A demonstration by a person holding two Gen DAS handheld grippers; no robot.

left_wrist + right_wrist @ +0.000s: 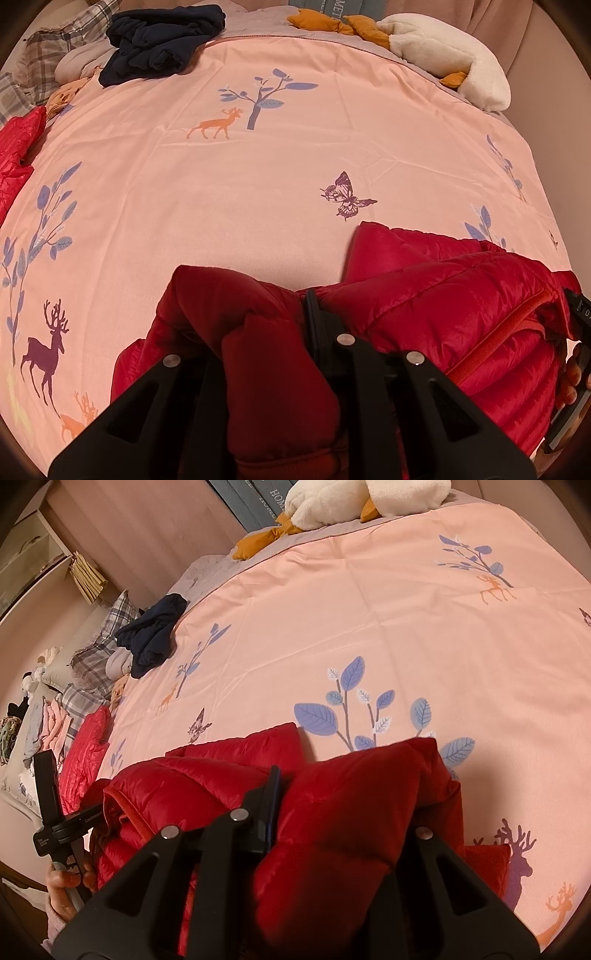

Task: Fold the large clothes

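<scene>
Both grippers are clamped on a red puffer jacket (443,295) at the near edge of a pink duvet (258,184) printed with deer and trees. The left gripper (280,306) pinches one bunched fold; the right gripper (332,786) pinches another, the jacket's bulk bridging them. Far ahead lie a navy garment (162,40) and a white plush toy (450,55).

The right gripper (314,812) is clamped on a bunched fold of the red puffer jacket (332,805) at 6 o'clock, above a pink bedspread (332,620) printed with leaves and deer. At 8 o'clock a hand (70,882) holds the left gripper (55,830). A navy garment (151,635) lies at 10 o'clock and a white plush toy (332,502) at 12.
</scene>
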